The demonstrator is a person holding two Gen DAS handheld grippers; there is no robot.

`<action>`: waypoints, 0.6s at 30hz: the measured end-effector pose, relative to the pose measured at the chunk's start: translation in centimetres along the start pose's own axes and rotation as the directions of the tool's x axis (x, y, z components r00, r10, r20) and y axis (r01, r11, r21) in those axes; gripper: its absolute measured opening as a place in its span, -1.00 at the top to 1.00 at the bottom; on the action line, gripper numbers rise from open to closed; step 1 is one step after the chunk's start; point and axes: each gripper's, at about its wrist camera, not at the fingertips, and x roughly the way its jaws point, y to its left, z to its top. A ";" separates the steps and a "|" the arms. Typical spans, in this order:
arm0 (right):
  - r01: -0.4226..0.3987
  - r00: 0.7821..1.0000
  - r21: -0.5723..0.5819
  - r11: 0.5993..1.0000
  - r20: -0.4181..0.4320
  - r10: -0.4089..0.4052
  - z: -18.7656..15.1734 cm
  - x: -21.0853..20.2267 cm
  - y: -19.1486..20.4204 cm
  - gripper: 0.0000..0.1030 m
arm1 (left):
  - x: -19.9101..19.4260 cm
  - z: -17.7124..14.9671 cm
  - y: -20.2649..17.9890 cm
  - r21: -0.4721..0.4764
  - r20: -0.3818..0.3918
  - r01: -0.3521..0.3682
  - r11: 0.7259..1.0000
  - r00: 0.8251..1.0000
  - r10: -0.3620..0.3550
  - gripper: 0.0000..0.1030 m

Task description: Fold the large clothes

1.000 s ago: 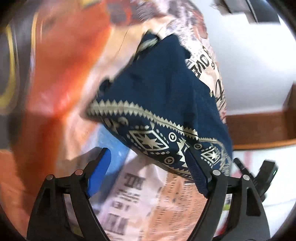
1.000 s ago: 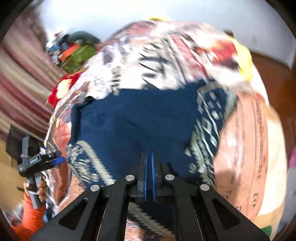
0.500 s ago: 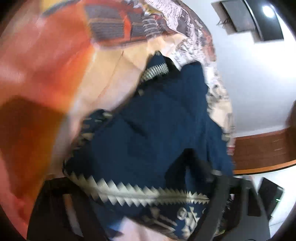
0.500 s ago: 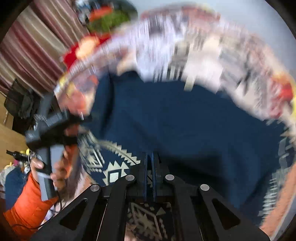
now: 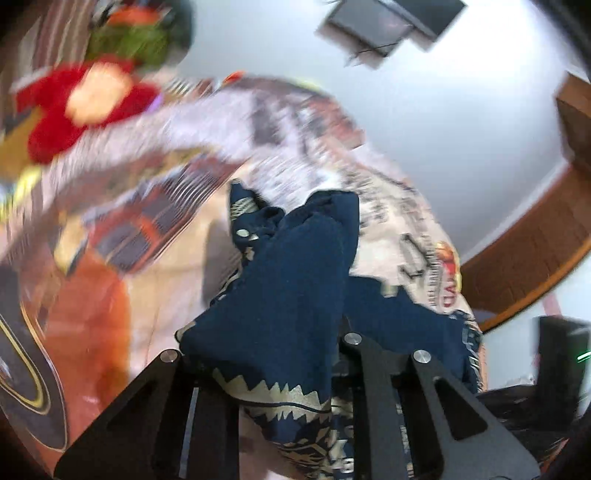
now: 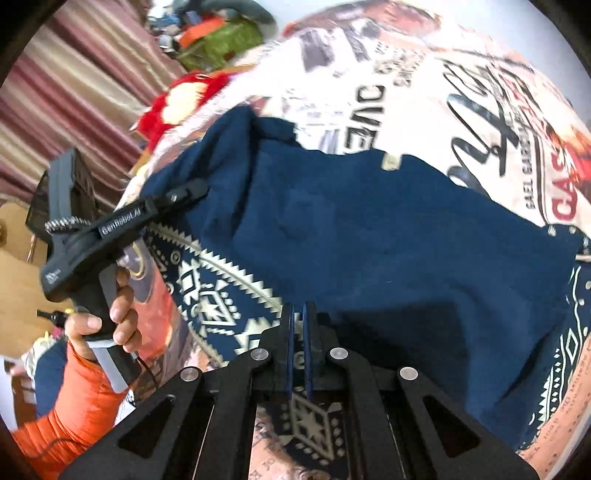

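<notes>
A large navy garment (image 6: pixel 369 236) with a cream geometric border lies on a printed bedspread (image 6: pixel 461 96). My right gripper (image 6: pixel 298 314) is shut on its patterned near edge. My left gripper (image 6: pixel 188 190) shows in the right wrist view at the garment's left edge, its jaws closed on the cloth. In the left wrist view the navy garment (image 5: pixel 295 280) is bunched between and over the left gripper's fingers (image 5: pixel 258 365), which are mostly hidden by it.
A red plush toy (image 5: pixel 81 107) and a green bundle (image 6: pixel 218 40) lie at the far end of the bed. Striped curtains (image 6: pixel 74 74) hang on the left. A white wall with a dark screen (image 5: pixel 388 26) and wooden trim (image 5: pixel 535 251) stands behind.
My left gripper was open beside the garment and has since closed on its left edge and lifted it. My right gripper has kept its hold while the garment spread out wider.
</notes>
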 end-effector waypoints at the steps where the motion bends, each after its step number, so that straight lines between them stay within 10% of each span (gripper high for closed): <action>1: -0.010 1.000 -0.007 1.000 -0.020 0.010 -0.4 0.4 0.1 0.99 | -0.5 0.3 -1.1 0.022 0.010 0.019 1.000 1.000 -0.019 0.67; 9: -0.019 0.997 0.016 1.000 -0.074 0.020 -2.2 4.4 -0.3 0.99 | -0.9 0.5 -9.3 0.143 -0.040 0.117 0.983 0.993 -0.113 0.69; 18: -0.002 0.996 0.141 0.990 0.083 -0.010 -5.9 -4.7 -4.3 0.99 | -0.6 -2.0 -19.2 0.309 -0.103 0.191 0.932 0.981 -0.167 0.69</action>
